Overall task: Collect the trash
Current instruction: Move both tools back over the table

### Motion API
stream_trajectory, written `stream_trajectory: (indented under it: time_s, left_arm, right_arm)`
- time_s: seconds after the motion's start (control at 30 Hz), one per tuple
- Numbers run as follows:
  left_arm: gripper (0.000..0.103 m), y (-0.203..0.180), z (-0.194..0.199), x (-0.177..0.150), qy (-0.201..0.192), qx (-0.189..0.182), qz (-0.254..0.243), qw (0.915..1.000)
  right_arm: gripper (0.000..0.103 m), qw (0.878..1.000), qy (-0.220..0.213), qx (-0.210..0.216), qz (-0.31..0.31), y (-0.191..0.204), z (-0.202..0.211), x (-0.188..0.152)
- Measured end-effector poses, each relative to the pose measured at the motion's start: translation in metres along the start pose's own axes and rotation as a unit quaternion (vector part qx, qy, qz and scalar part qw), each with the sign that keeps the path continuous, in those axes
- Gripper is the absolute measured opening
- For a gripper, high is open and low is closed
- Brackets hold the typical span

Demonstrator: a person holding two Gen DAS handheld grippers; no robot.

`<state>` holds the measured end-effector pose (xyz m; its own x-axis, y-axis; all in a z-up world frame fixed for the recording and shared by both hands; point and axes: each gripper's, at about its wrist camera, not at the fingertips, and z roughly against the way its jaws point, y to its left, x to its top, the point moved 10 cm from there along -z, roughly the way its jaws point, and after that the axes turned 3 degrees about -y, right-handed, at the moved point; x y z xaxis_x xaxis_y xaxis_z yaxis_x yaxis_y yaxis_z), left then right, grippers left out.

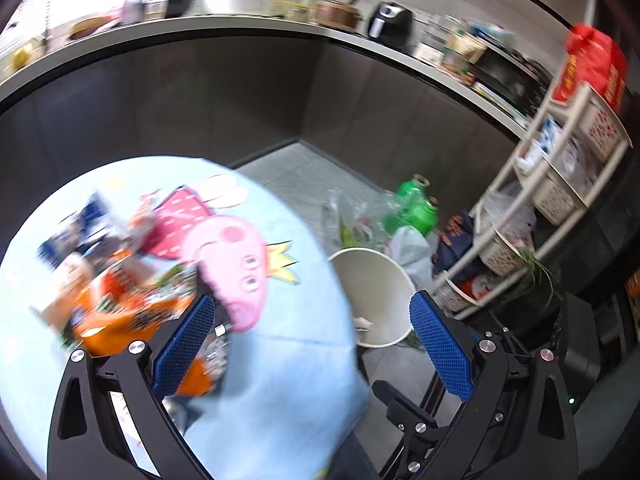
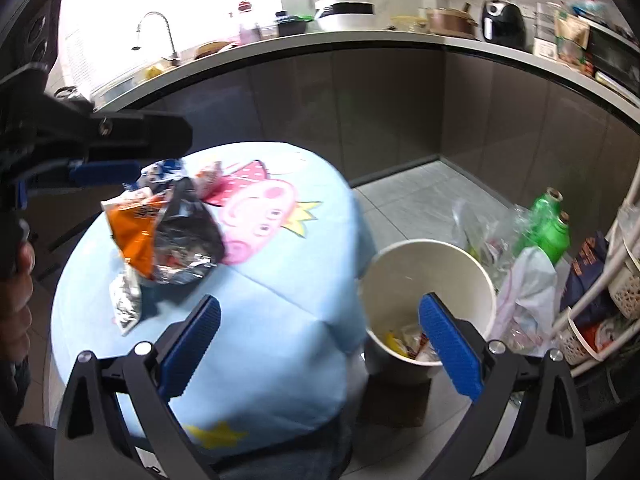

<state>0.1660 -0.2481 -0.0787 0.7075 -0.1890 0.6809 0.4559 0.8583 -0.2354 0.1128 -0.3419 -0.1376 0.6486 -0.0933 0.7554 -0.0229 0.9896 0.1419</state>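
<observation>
A round table with a light-blue cartoon-pig cloth [image 2: 280, 320] holds a pile of snack wrappers: an orange bag [image 2: 134, 232], a silver foil bag [image 2: 188, 236] and a small foil piece [image 2: 126, 300]. The pile is blurred in the left wrist view [image 1: 116, 304]. A white bin [image 2: 432, 280] stands on the floor right of the table, with some trash inside; it also shows in the left wrist view [image 1: 376, 296]. My left gripper [image 1: 312, 348] is open above the table edge; it shows in the right wrist view [image 2: 108, 172] over the wrappers. My right gripper [image 2: 320, 344] is open and empty between table and bin.
Green bottles [image 2: 548, 224] and plastic bags [image 2: 524, 288] lie on the floor behind the bin. A white basket rack [image 1: 560, 184] stands at the right. A dark kitchen counter [image 2: 360, 80] with appliances curves behind the table.
</observation>
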Motion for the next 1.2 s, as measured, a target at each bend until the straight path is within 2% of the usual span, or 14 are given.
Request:
stream_trajectory:
  time_s: [0.13, 0.23, 0.47, 0.57, 0.73, 1.0, 1.07, 1.2]
  left_arm:
    - [0.094, 0.034, 0.023, -0.009, -0.011, 0.023, 0.02, 0.9995]
    - [0.094, 0.069, 0.04, -0.023, -0.01, 0.056, 0.029, 0.998]
    - [0.094, 0.155, 0.06, -0.081, 0.023, 0.101, 0.094, 0.9901]
    - [0.094, 0.178, 0.066, -0.105, 0.035, 0.112, 0.116, 0.9863]
    - [0.094, 0.199, 0.072, -0.127, 0.041, 0.118, 0.139, 0.9824]
    - [0.093, 0.201, 0.073, -0.132, 0.032, 0.098, 0.133, 0.9858]
    - [0.091, 0.2, 0.073, -0.131, 0.029, 0.09, 0.131, 0.9868]
    - [0.087, 0.205, 0.074, -0.128, 0.025, 0.09, 0.134, 0.9865]
  right_arm:
    - [0.099, 1.0, 0.006, 0.019, 0.014, 0.032, -0.006, 0.006]
    - [0.099, 0.999, 0.012, 0.036, 0.03, 0.056, -0.01, 0.008]
    - [0.1, 0.997, 0.026, 0.059, 0.051, 0.097, -0.024, 0.007]
    - [0.1, 0.995, 0.031, 0.075, 0.054, 0.112, -0.028, 0.008]
    - [0.1, 0.993, 0.045, 0.09, 0.062, 0.133, -0.036, 0.009]
    - [0.099, 0.99, 0.052, 0.098, 0.092, 0.166, -0.046, 0.013]
    - [0.097, 0.987, 0.051, 0.11, 0.107, 0.178, -0.045, 0.012]
    - [0.085, 0.977, 0.077, 0.155, 0.127, 0.203, -0.044, 0.0]
